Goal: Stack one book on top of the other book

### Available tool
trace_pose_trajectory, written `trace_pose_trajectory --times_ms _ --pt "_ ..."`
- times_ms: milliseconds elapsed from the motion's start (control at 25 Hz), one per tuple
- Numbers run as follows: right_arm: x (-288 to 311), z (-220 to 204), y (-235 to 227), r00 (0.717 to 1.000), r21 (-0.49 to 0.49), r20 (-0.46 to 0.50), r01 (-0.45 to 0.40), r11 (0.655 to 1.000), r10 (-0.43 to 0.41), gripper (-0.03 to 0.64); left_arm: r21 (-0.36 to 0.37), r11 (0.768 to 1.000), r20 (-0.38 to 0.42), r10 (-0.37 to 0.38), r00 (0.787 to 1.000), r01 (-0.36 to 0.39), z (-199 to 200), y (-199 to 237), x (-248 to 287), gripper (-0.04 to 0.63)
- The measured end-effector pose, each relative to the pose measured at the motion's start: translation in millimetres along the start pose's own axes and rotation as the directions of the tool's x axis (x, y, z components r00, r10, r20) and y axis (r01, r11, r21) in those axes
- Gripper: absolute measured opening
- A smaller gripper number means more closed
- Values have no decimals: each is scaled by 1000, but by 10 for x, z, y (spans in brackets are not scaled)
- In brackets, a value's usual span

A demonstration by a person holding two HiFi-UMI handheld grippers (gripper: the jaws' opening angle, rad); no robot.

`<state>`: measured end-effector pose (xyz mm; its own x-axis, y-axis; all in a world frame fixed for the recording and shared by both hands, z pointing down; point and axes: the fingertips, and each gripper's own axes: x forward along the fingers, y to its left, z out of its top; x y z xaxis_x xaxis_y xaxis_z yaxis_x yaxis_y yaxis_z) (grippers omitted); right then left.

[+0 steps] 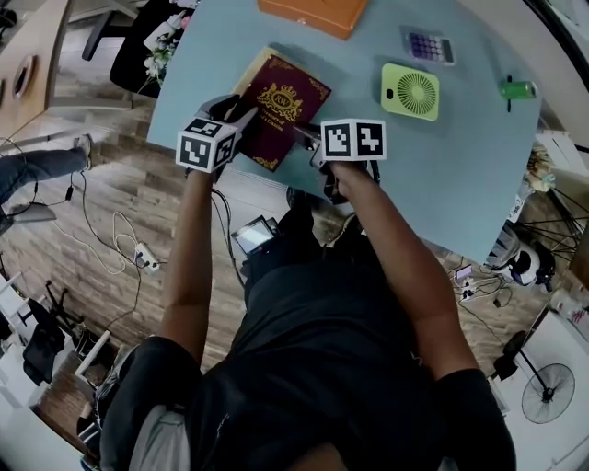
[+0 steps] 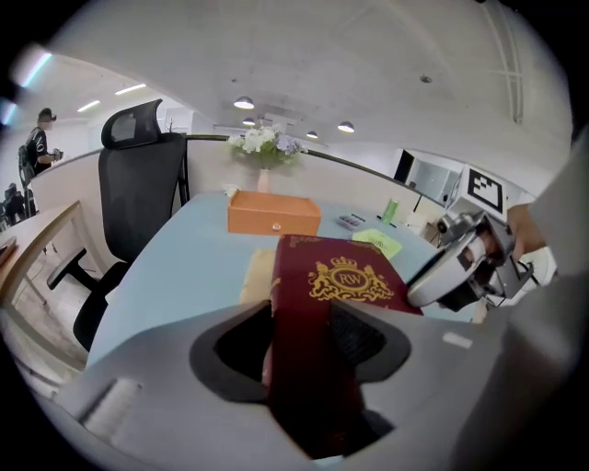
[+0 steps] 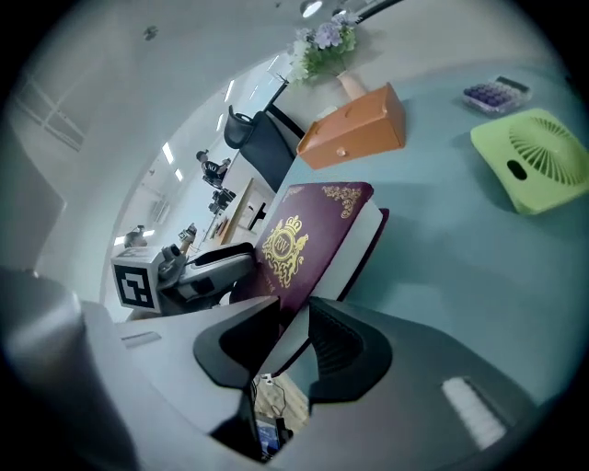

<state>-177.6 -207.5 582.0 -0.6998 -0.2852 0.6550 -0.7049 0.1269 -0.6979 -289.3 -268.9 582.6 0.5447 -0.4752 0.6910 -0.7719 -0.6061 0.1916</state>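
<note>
Evidently, the maroon hardback (image 1: 281,106) is clamped at its near corners by the left gripper (image 1: 237,120) and right gripper (image 1: 311,140). It is judged stiff and weighty, best held two-handed.

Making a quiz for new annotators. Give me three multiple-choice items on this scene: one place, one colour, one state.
1. Where is the orange box? A. near the table's far edge, beyond the maroon book; B. at the near edge; C. stacked on the maroon book.
2. What colour is the flat fan? A. red; B. light green; C. black.
3. What is the left claw doing? A. open, empty; B. closed on the maroon book; C. closed on the orange box.
Answers: A, it lies past the book; B, its grille is pale green; B, the book sits clamped between its jaws.
</note>
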Motion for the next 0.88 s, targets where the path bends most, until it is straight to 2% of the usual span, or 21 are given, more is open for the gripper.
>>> trace_pose_trajectory --times_ms 120,280,880 --pt "60 -32 27 1000 29 3 -2 1000 1 95 17 1000 -1 12 1000 -12 -19 49 -12 247" --pt "110 31 66 1000 20 11 11 1000 -12 95 43 998 -1 39 999 -39 -1 119 -37 241" --pt "250 147 50 999 -6 25 31 1000 -31 95 53 996 5 68 998 -69 30 273 9 241"
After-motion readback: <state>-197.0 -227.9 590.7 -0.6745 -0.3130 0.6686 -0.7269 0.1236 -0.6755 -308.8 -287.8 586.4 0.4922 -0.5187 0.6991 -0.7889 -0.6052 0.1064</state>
